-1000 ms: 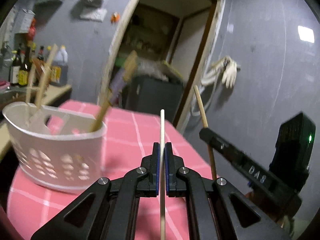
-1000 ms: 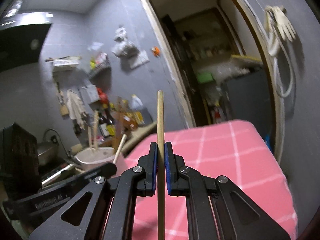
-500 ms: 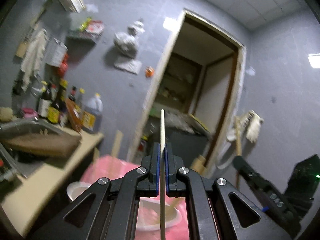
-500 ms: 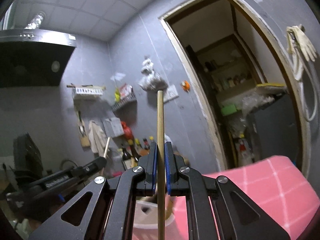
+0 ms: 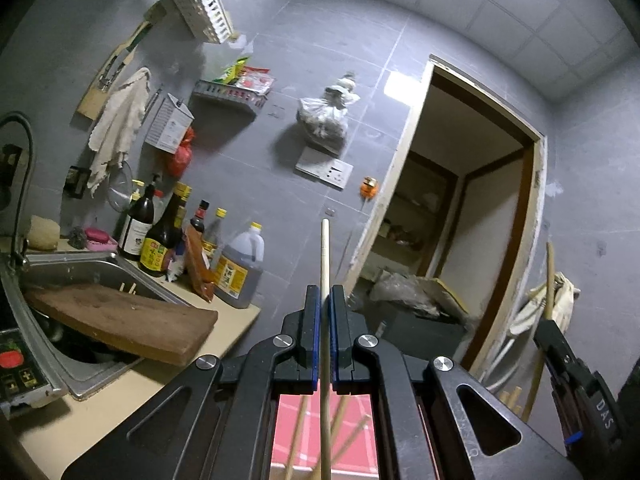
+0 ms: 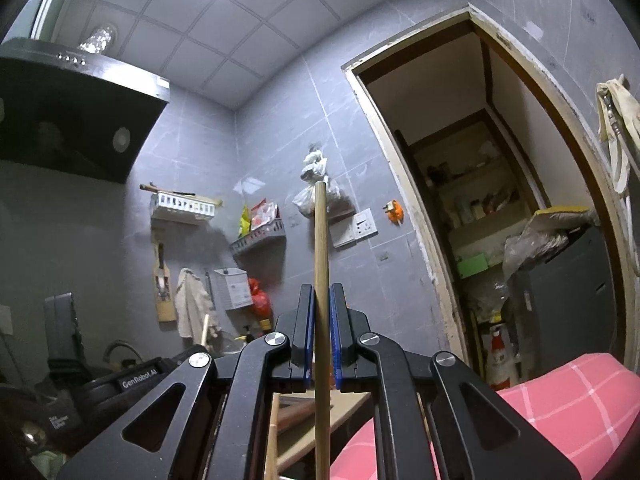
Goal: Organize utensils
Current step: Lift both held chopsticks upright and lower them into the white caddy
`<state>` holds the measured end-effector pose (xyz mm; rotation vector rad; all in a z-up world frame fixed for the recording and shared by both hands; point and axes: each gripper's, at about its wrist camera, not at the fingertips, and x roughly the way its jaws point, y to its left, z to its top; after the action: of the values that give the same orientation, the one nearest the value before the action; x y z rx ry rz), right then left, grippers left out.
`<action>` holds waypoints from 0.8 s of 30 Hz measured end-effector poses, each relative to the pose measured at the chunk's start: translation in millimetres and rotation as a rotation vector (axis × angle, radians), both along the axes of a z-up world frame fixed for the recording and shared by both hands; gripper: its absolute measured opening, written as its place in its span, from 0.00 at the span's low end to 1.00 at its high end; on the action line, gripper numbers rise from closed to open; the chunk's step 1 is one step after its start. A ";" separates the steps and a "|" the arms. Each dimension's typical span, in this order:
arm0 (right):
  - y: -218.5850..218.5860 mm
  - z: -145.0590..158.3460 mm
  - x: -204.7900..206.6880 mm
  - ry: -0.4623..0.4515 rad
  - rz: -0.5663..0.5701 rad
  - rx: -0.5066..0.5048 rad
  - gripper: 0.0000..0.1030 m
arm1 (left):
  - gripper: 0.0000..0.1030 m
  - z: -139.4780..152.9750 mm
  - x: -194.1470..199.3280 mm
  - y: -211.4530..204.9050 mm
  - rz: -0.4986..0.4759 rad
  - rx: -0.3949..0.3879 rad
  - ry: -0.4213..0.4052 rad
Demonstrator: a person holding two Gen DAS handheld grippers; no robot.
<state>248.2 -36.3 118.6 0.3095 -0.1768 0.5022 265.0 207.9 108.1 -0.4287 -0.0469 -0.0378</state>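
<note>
Both views are tilting upward compared with a second ago: the white basket that was filling the left of the left wrist view is now out of sight, and wall, ceiling and doorway [image 5: 472,216] are taking over. This looks like both chopsticks being lifted up and carried over toward the basket, so the drop itself is probably still to come.

The left gripper [image 5: 325,340] is keeping its blue-padded fingers [image 5: 314,344] clamped on the pale chopstick [image 5: 325,264], which is standing in the centre of the frame. Its long axis is running straight up and down the picture, with the top end pointing toward the grey wall above the bottles [image 5: 160,240] and the lower end passing down over the pink desk [image 5: 292,432], where other sticks are lying at angles.

The right gripper [image 6: 322,340] is likewise pinching its fingers [image 6: 308,340] on the darker chopstick [image 6: 321,248], also upright through the frame centre, its top end reaching up near the hanging bag [image 6: 316,192] on the wall. The pink desk [image 6: 560,400] is showing at lower right. The basket is not showing plainly in either view now, so the aim over it cannot be judged; lowering both sticks end-first will be needing care.
</note>
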 end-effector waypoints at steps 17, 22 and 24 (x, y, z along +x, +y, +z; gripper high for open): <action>0.0 -24.1 10.1 -0.016 -0.071 0.008 0.05 | 0.02 -37.0 12.2 -13.5 0.028 0.005 0.031; 1.4 -29.8 11.7 0.009 -0.074 -0.012 0.05 | 0.02 -48.4 10.9 -21.8 0.019 0.010 0.056; 1.8 -31.6 11.8 0.025 -0.076 -0.026 0.05 | 0.02 -53.5 10.1 -25.8 0.011 0.015 0.068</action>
<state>260.0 -34.5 87.0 0.2826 -0.1568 0.4249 275.1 182.1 54.6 -0.4142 0.0175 -0.0127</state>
